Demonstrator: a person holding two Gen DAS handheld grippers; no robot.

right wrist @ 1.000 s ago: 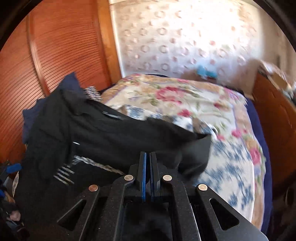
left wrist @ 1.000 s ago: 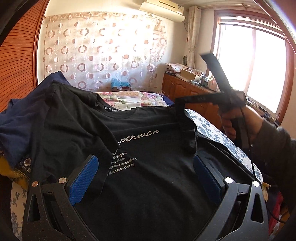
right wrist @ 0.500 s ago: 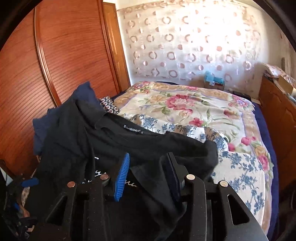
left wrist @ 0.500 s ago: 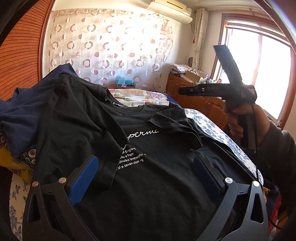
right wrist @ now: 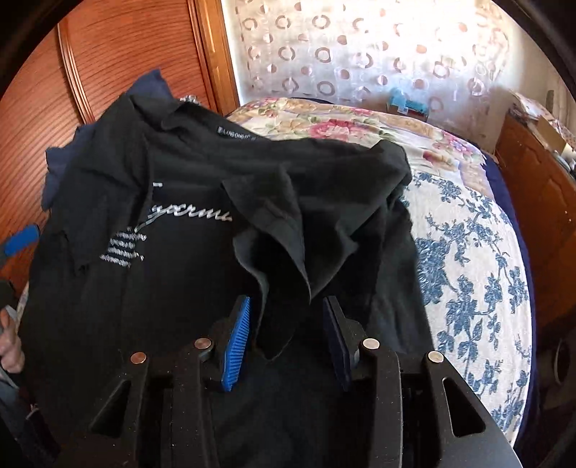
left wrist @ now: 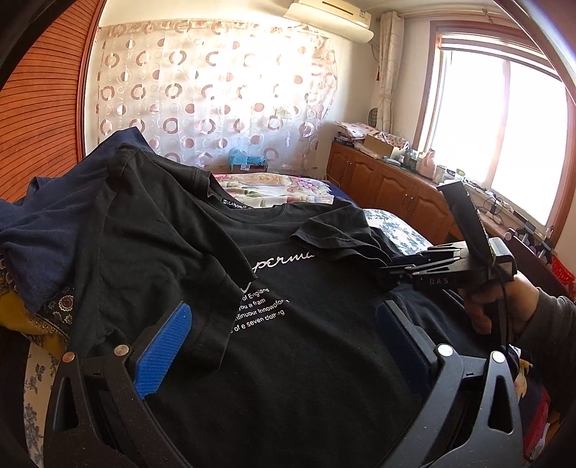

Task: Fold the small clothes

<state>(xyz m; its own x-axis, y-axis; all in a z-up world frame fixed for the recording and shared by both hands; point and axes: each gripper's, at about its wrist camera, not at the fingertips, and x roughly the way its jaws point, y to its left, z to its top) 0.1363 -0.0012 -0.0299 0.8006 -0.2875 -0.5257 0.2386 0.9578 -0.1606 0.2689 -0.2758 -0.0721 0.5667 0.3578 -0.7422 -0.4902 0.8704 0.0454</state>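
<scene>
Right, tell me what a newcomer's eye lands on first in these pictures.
First the black T-shirt with white lettering, spread across the foreground on the floral bedspread, both sleeves folded in over the chest. Next the blue-padded right tool, open, with the folded sleeve's loose corner lying between its pads. Behind, a circle-patterned curtain glows on the far wall, with a bright window to the right.

Home bedroom: bed (right wrist: 468, 230) w/ floral quilt, wood wardrobe (right wrist: 118, 54), curtain (left wrist: 216, 97), wall AC unit (left wrist: 329, 16), cluttered cabinets (left wrist: 388, 187) by window (left wrist: 504, 129).

T-shirt (left wrist: 288, 360) hem below frame edge
</scene>
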